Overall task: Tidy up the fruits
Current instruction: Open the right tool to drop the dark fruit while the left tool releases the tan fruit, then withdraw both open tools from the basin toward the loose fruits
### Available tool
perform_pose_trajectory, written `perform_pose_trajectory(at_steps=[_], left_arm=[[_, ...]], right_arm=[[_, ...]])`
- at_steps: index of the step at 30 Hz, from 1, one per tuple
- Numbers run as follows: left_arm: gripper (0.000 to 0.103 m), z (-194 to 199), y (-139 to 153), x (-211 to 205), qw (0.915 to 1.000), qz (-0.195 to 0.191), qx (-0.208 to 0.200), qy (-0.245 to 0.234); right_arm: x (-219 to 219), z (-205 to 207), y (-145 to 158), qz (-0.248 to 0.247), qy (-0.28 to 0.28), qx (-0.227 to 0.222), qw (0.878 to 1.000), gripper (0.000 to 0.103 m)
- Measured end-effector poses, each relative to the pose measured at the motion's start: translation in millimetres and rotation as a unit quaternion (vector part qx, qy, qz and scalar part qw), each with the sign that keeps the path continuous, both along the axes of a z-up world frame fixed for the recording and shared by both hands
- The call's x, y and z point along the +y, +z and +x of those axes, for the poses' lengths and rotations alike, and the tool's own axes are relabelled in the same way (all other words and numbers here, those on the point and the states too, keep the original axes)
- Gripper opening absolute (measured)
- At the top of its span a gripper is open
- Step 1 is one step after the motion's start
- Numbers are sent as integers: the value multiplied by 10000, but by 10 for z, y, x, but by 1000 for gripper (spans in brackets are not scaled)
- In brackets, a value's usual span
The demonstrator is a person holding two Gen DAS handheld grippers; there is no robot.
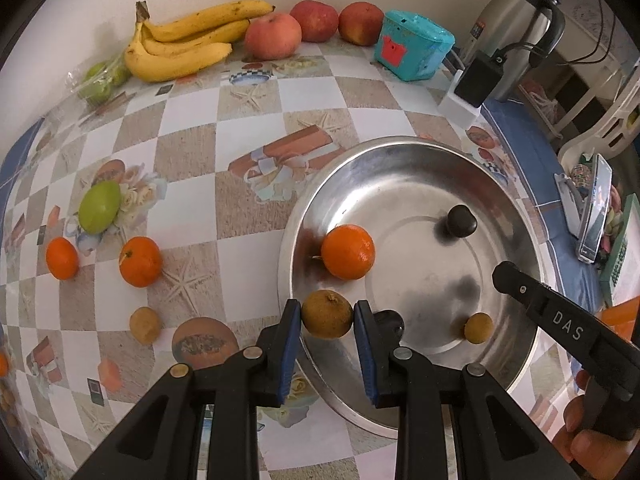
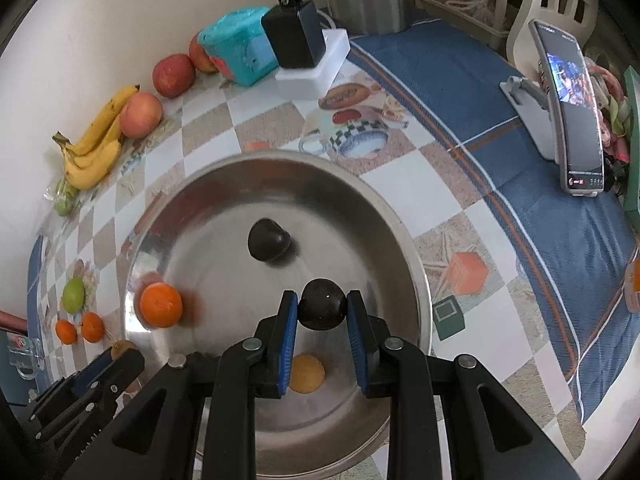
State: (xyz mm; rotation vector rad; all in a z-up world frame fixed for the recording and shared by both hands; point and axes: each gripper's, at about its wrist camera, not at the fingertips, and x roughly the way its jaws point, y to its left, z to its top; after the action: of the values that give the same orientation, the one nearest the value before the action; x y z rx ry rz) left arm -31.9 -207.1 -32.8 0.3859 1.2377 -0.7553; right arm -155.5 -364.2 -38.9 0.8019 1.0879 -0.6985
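Observation:
A steel bowl (image 1: 516,232) (image 2: 404,224) stands on the checked tablecloth. It holds a tangerine (image 1: 347,252) (image 2: 161,305), a dark plum (image 1: 461,221) (image 2: 268,239) and a small brown longan (image 1: 478,328) (image 2: 307,374). My left gripper (image 1: 327,316) is shut on a brown longan (image 1: 327,314) just over the bowl's near-left rim. My right gripper (image 2: 322,309) is shut on a dark round plum (image 2: 322,309) above the bowl's middle. Two tangerines (image 1: 140,262) (image 1: 61,258), a green fruit (image 1: 99,207) and another longan (image 1: 145,325) lie on the cloth to the left.
Bananas (image 1: 184,44), three apples (image 1: 273,36) and bagged green fruit (image 1: 98,80) line the back wall. A teal box (image 1: 412,46), a charger on a white block (image 1: 476,80), a steel jug (image 1: 516,20) and a phone on a stand (image 2: 568,108) stand right.

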Motion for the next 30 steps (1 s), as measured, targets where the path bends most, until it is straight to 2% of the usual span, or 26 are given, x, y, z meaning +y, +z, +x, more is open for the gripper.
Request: perform_pose_trajectory(at_steps=[11, 14, 15, 18, 20, 21, 22, 24, 30], left_arm=[[31, -13, 8, -14, 10000, 29, -46, -41], [32, -9, 7, -10, 10000, 25, -24, -29], [32, -5, 8, -7, 10000, 25, -21, -18], [37, 12, 23, 5, 10000, 9, -9, 31], [48, 27, 37, 17, 10000, -7, -9, 73], [52, 38, 46, 26, 9999, -11, -12, 106], [59, 50, 53, 35, 9999, 4, -19, 135], [62, 78, 67, 54, 9998, 24, -42, 196], [74, 246, 96, 200, 9976, 191, -125, 651]], right_arm=[[-11, 26, 2, -12, 47, 65, 10000, 26], [-9, 37, 28, -54, 65, 40, 10000, 30], [-8, 40, 38, -67, 71, 27, 9999, 34], [-3, 48, 70, -106, 90, -23, 9999, 37], [4, 54, 95, -143, 110, -60, 9998, 38], [7, 61, 106, -162, 122, -70, 9998, 43], [11, 68, 119, -189, 135, -78, 9997, 52], [8, 76, 131, -205, 155, -85, 9996, 63], [24, 91, 162, -284, 230, -56, 9993, 65]])
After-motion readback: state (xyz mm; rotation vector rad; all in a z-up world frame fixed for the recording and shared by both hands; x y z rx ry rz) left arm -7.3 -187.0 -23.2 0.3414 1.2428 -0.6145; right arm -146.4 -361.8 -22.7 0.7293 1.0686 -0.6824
